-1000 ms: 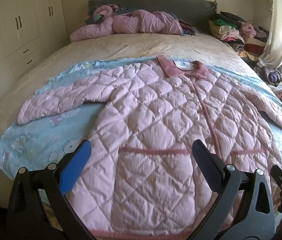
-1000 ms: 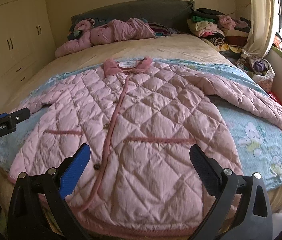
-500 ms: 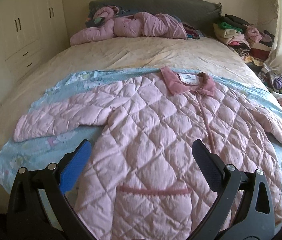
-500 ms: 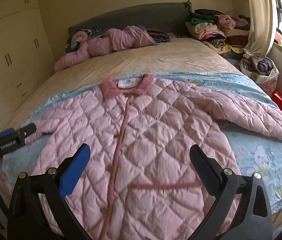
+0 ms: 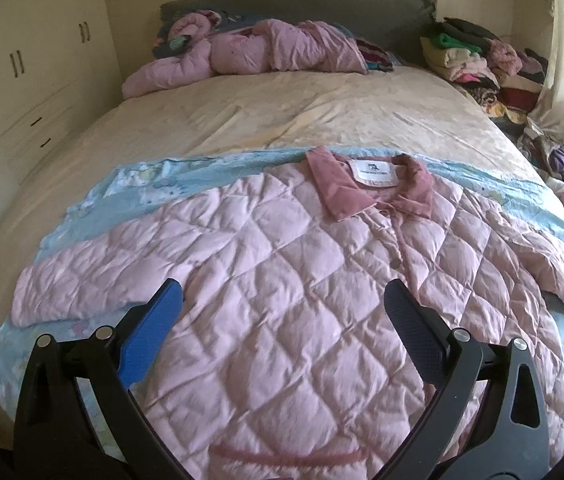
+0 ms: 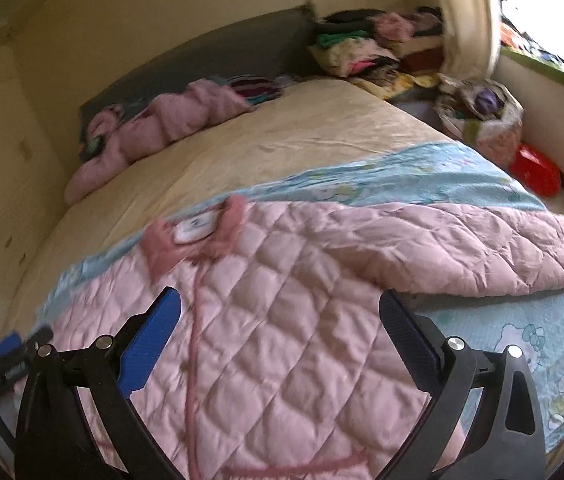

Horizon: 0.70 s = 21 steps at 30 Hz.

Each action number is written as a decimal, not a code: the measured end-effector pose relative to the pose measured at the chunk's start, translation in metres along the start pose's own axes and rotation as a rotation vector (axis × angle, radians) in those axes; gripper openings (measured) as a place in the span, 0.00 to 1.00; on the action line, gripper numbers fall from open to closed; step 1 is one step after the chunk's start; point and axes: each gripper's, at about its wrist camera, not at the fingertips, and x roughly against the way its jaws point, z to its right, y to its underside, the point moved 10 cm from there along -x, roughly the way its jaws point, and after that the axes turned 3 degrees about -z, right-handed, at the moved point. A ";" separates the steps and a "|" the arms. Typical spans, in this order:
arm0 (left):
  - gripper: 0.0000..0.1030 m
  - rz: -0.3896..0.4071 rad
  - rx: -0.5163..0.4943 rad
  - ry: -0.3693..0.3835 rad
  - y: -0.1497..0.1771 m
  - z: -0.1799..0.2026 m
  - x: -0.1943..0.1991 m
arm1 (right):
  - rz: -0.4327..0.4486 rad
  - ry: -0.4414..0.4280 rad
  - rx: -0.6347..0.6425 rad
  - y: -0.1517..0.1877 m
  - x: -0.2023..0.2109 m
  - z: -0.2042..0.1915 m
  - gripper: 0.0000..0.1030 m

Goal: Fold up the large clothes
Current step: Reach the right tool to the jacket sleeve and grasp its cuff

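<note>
Two sleeves spread wide across the bed [image 5: 322,120] are my biggest worry: the pink quilted coat [image 5: 282,300] lies flat, front up, on the blue cartoon sheet [image 6: 422,184], and this puffy fabric will likely spring back open if I fold a sleeve [image 6: 482,248] without pressing it down. My left gripper [image 5: 282,320] and right gripper [image 6: 279,322] both hang above the chest with jaws wide apart, holding nothing, so a shallow pinch may catch only the top layer. Smaller still, the collar [image 5: 370,196] could get dragged askew.
</note>
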 end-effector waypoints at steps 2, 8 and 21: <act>0.92 -0.009 -0.011 0.008 -0.003 0.008 -0.008 | 0.004 0.032 -0.049 -0.012 -0.009 0.022 0.96; 0.92 -0.041 -0.043 0.055 -0.006 0.035 -0.037 | 0.003 0.130 -0.186 -0.030 -0.033 0.091 0.96; 0.92 -0.108 0.002 0.099 0.005 0.068 -0.094 | -0.029 0.327 -0.548 0.005 -0.062 0.247 0.96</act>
